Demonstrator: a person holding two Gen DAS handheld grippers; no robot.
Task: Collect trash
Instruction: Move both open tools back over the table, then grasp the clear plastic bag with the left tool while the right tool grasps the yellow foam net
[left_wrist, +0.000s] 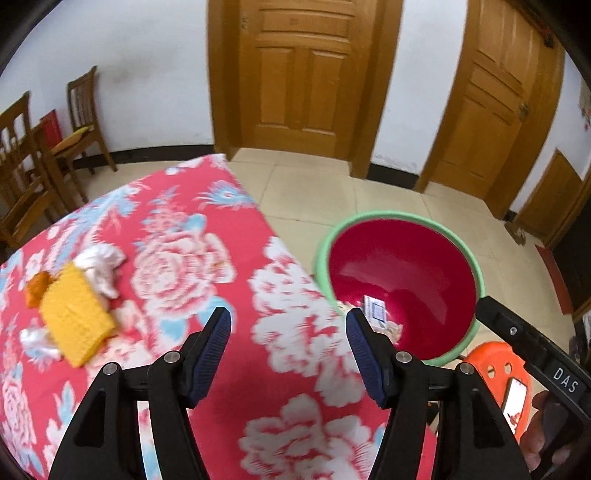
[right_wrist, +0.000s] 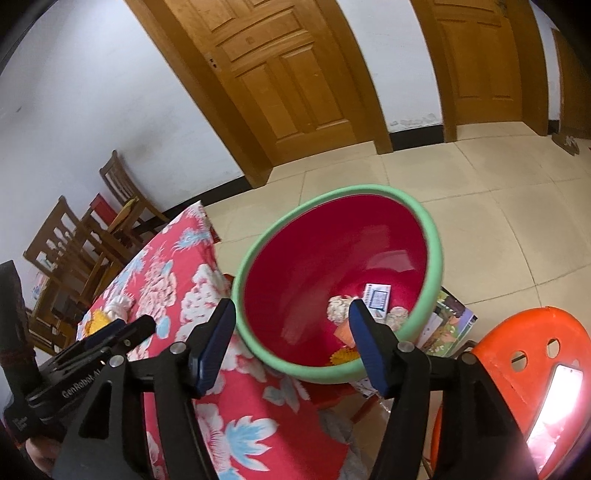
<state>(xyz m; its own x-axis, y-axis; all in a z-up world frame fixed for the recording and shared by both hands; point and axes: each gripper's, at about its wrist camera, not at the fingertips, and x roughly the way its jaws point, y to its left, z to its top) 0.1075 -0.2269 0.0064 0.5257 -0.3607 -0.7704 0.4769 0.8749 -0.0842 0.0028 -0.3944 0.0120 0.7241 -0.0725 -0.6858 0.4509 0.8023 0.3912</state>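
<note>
- Both tongs apart and empty: left gripper (left_wrist: 288, 325) over the flowered tablecloth (left_wrist: 177, 236), right gripper (right_wrist: 291, 319) over the bin (right_wrist: 430, 236).
- Trash left on the cloth: yellow sponge (left_wrist: 75, 314), white tissue wad (left_wrist: 99, 267), orange scrap (left_wrist: 37, 288), bunched together.
- Some scraps and a small box (right_wrist: 376, 297) already in the bin.
- Risk: grabbing at the pile could snag cloth or knock pieces off the edge.
- Nearby: orange stool (right_wrist: 524, 343) with phone (right_wrist: 554, 406), wooden chairs (left_wrist: 83, 122); nothing blocking.

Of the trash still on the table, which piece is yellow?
The yellow sponge, a waffle-textured block. The crumpled tissue touching it is white, and the scrap at its far corner is orange.
</note>
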